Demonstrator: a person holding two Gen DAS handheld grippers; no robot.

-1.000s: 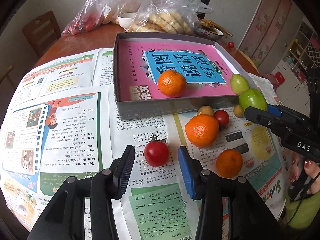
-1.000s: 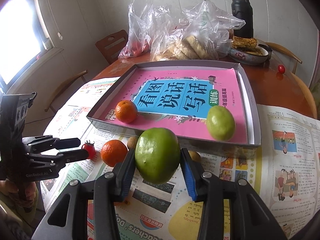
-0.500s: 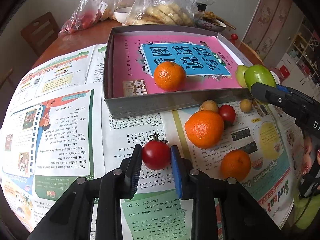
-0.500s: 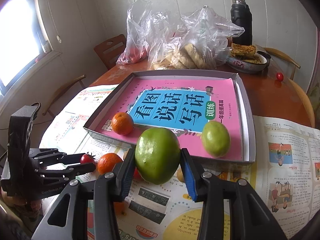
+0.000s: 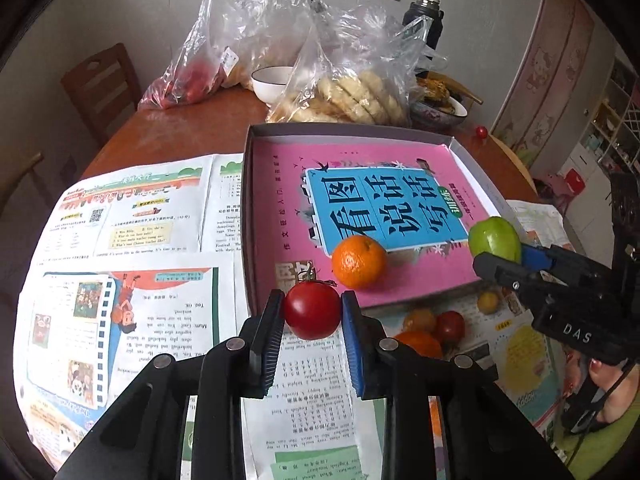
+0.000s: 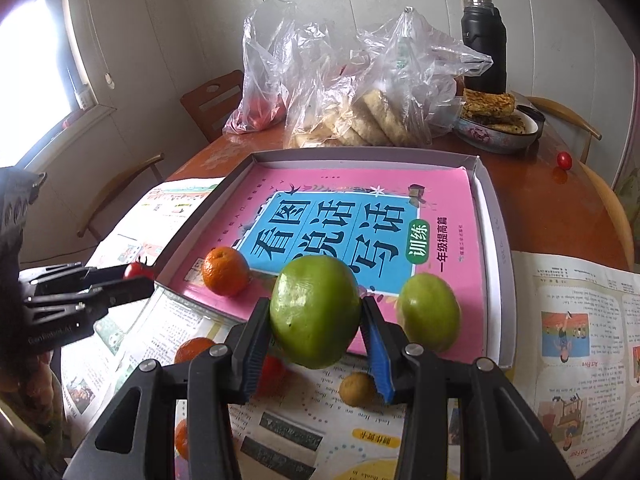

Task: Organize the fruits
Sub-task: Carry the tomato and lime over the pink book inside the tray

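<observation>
My left gripper is shut on a red tomato and holds it above the newspaper, just before the near wall of the grey box. My right gripper is shut on a large green fruit at the box's near edge. The box has a pink book cover as its floor. In it lie an orange and a second green fruit. The right gripper with its green fruit also shows in the left wrist view.
Loose fruit lies on the newspaper before the box: oranges, a red tomato, small yellow-brown fruits. Plastic bags of food, a white bowl, a dish of pancakes and a black flask stand behind.
My left gripper closed on the tomato and lifted it off the newspaper toward the box. My right gripper carried the green fruit forward over the box's near edge.
</observation>
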